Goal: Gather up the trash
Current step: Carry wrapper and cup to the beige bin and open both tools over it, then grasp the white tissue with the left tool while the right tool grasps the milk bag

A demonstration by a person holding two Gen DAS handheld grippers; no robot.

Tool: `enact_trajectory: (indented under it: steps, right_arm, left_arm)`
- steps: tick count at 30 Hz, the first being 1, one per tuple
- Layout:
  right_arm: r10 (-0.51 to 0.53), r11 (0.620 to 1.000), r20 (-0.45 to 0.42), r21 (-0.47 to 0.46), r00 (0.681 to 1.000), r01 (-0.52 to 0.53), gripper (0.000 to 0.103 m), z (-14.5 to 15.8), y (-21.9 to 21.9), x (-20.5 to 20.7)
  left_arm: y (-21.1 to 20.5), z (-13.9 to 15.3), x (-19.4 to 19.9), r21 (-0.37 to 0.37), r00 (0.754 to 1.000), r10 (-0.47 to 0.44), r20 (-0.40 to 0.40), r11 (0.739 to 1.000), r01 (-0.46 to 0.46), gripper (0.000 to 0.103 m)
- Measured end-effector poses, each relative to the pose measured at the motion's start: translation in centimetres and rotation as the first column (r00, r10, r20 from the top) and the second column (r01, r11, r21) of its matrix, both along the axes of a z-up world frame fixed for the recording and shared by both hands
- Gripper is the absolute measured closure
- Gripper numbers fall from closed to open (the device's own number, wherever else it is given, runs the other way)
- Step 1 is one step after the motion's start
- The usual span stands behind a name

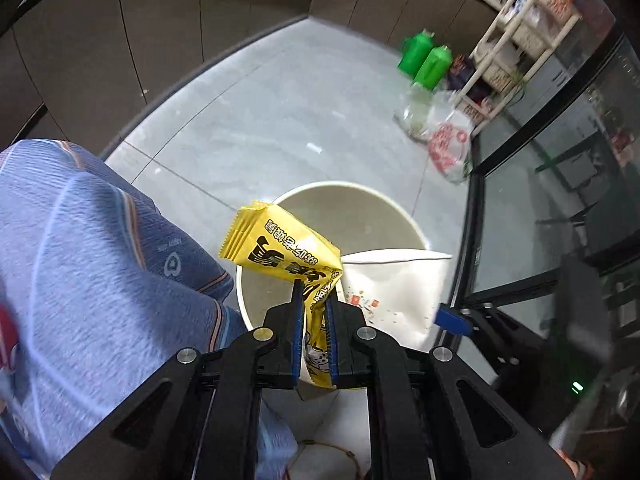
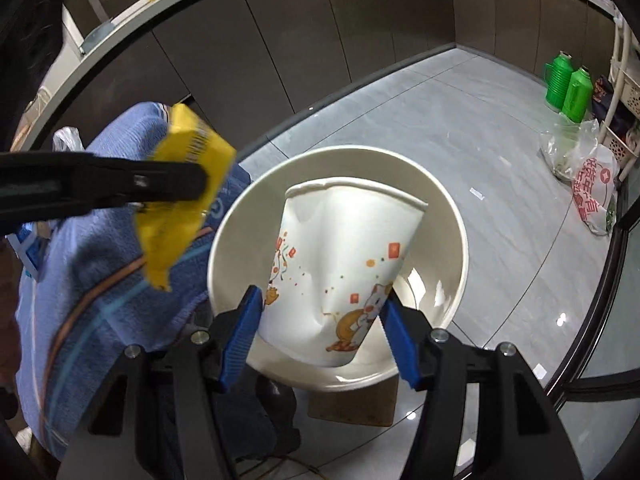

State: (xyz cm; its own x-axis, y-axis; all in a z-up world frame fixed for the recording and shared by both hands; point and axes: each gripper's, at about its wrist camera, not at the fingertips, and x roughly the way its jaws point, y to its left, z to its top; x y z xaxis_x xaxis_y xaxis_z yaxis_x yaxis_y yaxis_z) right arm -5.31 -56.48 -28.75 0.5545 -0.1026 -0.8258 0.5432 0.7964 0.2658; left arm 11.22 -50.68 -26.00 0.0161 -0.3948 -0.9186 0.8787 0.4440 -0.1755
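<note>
Grey tiled floor lies under a white bin; your left gripper pinches a yellow wrapper at its rim, your right gripper clamps a crushed cup over it, and releasing the wrapper early may drop it outside.

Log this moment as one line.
left gripper: shut on yellow wrapper | right gripper: holding paper cup | both over bin

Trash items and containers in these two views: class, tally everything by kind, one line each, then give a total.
Yellow snack wrapper, held in the left gripper: 1
Crumpled paper cup, between the right gripper fingers: 1
White bin: 1
Green flasks: 2
Plastic bags on the floor: 2
Total: 7
</note>
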Motion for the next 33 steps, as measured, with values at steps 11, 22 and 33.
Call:
enact_trajectory:
  steps: [11,22,33]
  right_arm:
    - [0.052,0.994,-0.006,-0.093,0.999,-0.052,0.007,-0.6,0.5,0.6]
    - [0.07,0.99,0.007,-0.121,0.997,-0.069,0.003,1.2,1.9,-0.3]
    - [0.114,0.981,0.071,-0.164,0.991,-0.101,0.003,6.9,5.3,-0.2]
  left_arm:
    - [-1.1,-0.2,-0.5,-0.043,0.991,0.029,0.13,0.999,-0.024,0.015]
    - [1.9,3.4,0.1,-0.092,0.981,0.125,0.148,0.989,-0.112,0.008]
    - [8.1,8.9,-0.4,-0.158,0.96,0.192,0.205,0.974,-0.161,0.008]
